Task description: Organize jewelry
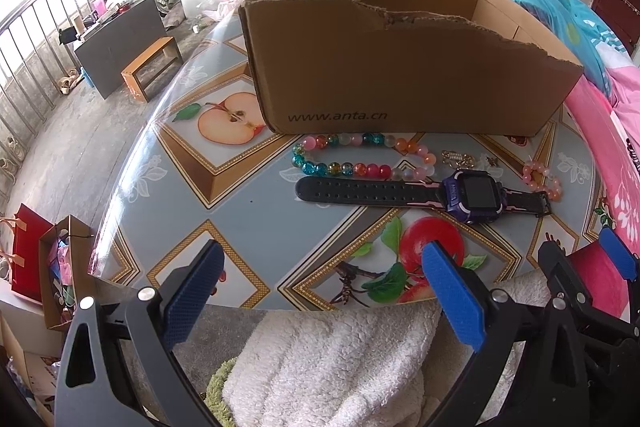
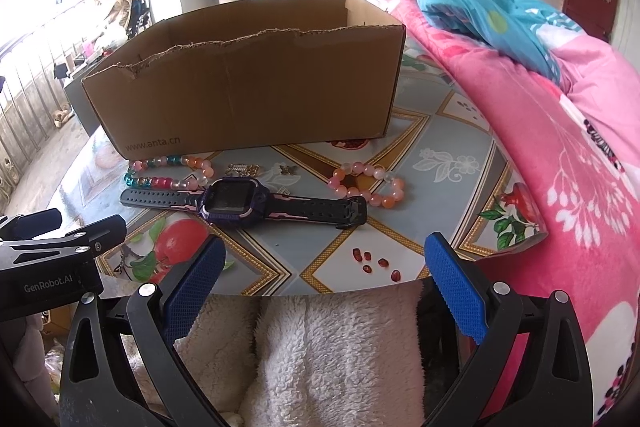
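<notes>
- Both the left hand-held gripper (image 1: 324,283) and the right hand-held gripper (image 2: 326,281) are held wide open and empty at the bottom of their frames.
- A purple watch (image 2: 240,201), a multicoloured bead bracelet (image 1: 360,157) and a pink bead bracelet (image 2: 366,183) are laid mid-frame on the counter (image 1: 256,203).
- A cardboard box (image 1: 400,67) is set behind them.

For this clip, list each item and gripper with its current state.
Box: open-topped, torn front edge, upright on the table.
Watch: strap unbuckled, flat, face up.
Multicolour bead string: on the table by the box.
Pink bracelet: closed loop, right of the watch.
Left hand-held gripper: open, holding nothing.
Right hand-held gripper: open, holding nothing.
</notes>
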The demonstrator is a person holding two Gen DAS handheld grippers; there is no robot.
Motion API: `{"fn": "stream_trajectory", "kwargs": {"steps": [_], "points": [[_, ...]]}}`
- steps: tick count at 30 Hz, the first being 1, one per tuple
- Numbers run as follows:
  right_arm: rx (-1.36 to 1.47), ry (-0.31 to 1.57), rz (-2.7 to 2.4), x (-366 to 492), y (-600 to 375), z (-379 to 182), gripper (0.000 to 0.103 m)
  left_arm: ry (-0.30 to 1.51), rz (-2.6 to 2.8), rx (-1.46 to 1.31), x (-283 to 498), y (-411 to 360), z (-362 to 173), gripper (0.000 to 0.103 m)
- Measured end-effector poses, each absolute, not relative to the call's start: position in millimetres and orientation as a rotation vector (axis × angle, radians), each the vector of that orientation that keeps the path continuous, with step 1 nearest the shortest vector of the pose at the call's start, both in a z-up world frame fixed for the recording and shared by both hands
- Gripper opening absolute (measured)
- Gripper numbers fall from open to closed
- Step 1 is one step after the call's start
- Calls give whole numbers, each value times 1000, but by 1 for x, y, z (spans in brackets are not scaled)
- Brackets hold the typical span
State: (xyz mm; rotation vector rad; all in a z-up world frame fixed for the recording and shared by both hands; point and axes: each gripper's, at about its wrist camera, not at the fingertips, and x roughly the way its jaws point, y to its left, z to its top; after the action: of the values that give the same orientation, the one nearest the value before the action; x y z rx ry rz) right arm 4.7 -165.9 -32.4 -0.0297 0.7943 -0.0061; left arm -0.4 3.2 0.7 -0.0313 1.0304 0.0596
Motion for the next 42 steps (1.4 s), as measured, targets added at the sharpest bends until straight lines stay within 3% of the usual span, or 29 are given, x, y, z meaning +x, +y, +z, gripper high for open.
{"fn": "stream_trajectory", "kwargs": {"steps": [28,36,42], "points": [[48,653,40,0,-165,-16,94,910,-141,-10,27,31,-14,97],[66,633,121,7,-160,-19,75,815,-240,-4,26,31,-3,97],[89,641,181,20,-157,-23,61,849,-340,-121,36,38,-4,79]]}}
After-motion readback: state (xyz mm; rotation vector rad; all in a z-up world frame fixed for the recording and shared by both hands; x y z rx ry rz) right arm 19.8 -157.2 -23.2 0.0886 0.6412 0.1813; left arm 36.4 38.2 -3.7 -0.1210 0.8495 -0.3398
